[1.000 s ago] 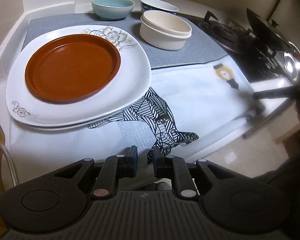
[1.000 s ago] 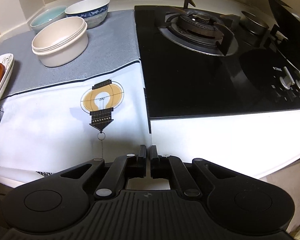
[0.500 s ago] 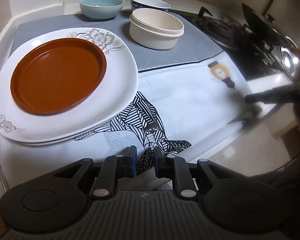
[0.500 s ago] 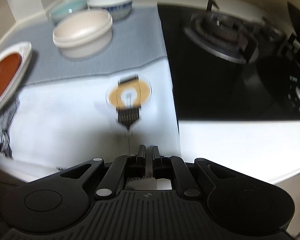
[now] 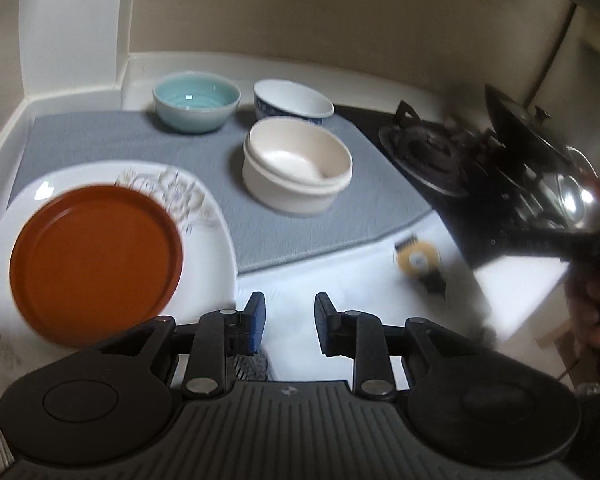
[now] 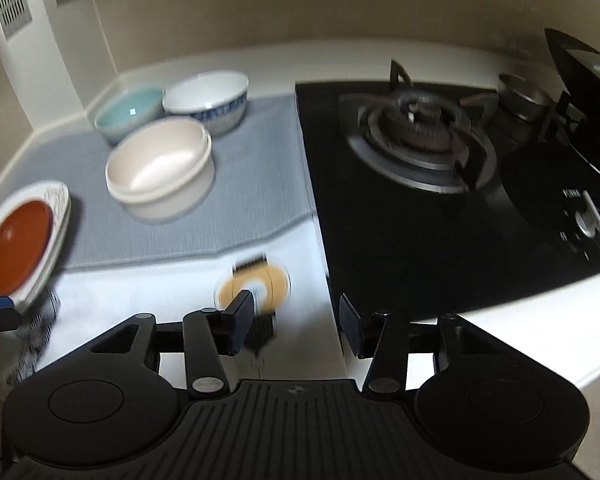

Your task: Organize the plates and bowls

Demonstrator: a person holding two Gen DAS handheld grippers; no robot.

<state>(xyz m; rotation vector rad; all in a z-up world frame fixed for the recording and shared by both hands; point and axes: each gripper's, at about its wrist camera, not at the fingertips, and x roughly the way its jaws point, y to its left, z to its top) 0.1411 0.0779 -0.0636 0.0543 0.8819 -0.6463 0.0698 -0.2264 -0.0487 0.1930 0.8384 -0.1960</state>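
Approach step: left gripper (image 5: 287, 322) and right gripper (image 6: 296, 324) both released, empty. Cream bowls (image 5: 297, 164) nested at 12 o'clock; brown plate (image 5: 96, 262) on white plates (image 5: 216, 232) at 10 o'clock. Next, probably grasp a bowl rim.

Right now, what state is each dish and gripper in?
left gripper: open, empty
right gripper: open, empty
brown plate: stacked on white floral plate
cream bowls: nested, upright
teal bowl: upright, empty
blue-patterned bowl: upright
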